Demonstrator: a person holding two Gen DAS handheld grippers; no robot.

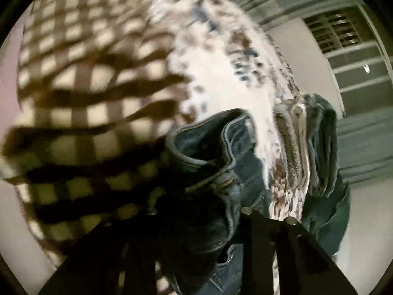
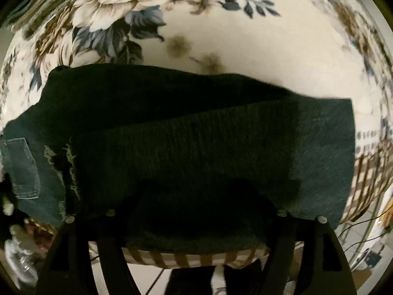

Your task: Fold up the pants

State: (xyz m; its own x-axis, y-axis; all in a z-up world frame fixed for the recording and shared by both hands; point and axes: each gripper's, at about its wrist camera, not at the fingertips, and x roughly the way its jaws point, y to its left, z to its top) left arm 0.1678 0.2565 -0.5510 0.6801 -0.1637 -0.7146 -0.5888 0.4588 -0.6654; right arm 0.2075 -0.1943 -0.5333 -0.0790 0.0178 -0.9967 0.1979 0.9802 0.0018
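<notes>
The dark blue denim pants (image 2: 196,132) lie partly folded on the floral-printed bed cover (image 2: 245,41), their long axis running left to right across the right wrist view, directly ahead of the right claw (image 2: 194,217), whose jaws stand wide with nothing between them. The left claw (image 1: 196,217) appears closed on the bunched waistband end of the same pants (its fingers are largely hidden by cloth), so the coming fold probably turns on carrying this left-hand end along that axis.
</notes>
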